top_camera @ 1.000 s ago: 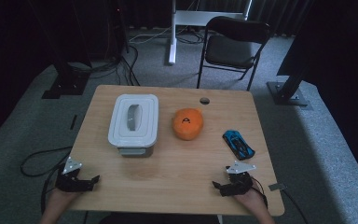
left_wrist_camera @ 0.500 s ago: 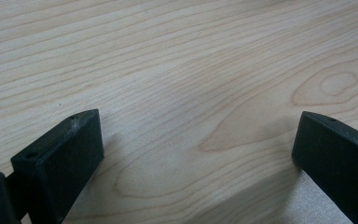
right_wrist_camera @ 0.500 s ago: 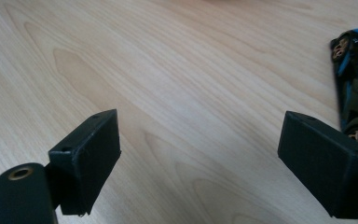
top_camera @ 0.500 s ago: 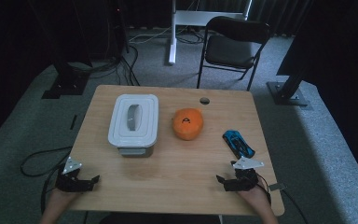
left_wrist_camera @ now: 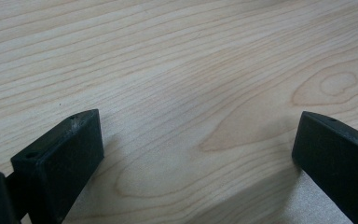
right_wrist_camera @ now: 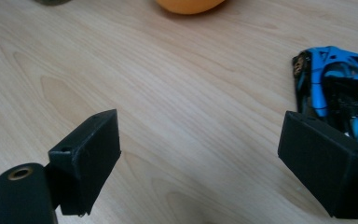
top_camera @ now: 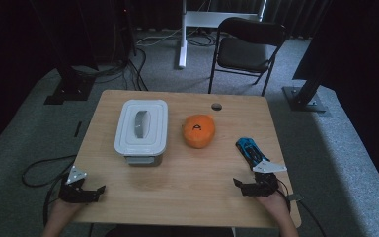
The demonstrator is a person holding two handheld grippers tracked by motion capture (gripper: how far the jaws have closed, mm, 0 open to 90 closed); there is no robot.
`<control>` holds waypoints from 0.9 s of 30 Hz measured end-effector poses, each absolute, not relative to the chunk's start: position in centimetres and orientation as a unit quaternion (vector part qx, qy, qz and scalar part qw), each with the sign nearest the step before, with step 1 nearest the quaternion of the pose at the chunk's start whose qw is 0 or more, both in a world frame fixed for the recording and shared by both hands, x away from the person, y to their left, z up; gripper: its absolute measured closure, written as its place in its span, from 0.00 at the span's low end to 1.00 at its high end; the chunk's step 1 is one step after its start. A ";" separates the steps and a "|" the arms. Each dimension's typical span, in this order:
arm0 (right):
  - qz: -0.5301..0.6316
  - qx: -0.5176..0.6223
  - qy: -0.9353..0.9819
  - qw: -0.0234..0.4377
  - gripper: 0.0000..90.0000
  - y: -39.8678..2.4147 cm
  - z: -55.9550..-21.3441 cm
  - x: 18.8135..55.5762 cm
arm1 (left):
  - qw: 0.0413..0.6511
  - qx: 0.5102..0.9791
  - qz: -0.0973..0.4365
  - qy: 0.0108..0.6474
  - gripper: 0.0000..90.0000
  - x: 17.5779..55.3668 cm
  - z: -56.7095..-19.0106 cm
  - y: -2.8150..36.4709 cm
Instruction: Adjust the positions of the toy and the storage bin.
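Right gripper view: blue toy car (right_wrist_camera: pixel 342 88) beside right jaw (jaws wide).

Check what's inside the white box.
Can't tell: the box is shut under its lid, which has a grey handle on top. The orange toy and blue car lie outside it, on the table.

Table (top_camera: pixel 187 182) — pale wood, matt, visible grain. Toy car (right_wrist_camera: pixel 340 88) — glossy blue plastic. Lidded box (top_camera: pixel 141 127) — smooth grey-white plastic. Gripper jaws matt black.
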State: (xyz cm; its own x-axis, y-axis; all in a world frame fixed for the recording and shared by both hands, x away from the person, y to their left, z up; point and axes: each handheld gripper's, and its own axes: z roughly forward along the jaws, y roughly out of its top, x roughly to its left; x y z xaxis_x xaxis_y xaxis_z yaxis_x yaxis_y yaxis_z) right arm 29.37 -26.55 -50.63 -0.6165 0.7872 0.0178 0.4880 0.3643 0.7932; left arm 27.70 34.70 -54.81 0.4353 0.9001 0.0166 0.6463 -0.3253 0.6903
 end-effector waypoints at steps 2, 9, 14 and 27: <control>0.400 0.401 0.802 0.189 0.13 -26.8 -50.4 29.5 | 0.311 0.788 0.204 0.491 0.03 27.7 -54.8 34.7; 0.400 0.421 0.788 0.203 0.13 -27.8 -50.0 30.3 | 0.311 0.787 0.205 0.492 0.03 27.7 -54.8 34.7; 0.394 0.437 0.781 0.209 0.13 -28.6 -50.0 31.1 | 0.311 0.787 0.205 0.492 0.03 27.7 -54.8 34.7; 0.383 0.466 0.768 0.216 0.12 -30.0 -49.9 33.0 | 0.312 0.786 0.205 0.493 0.03 27.7 -54.8 34.7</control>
State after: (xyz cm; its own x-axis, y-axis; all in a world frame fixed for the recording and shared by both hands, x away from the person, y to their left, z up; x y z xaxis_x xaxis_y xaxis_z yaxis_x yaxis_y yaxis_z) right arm 33.05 -30.02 -49.93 -0.4726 0.8809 0.0249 0.5502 0.2729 0.7892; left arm 27.70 34.65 -54.82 0.4305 0.9024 0.0148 0.6471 -0.3201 0.6919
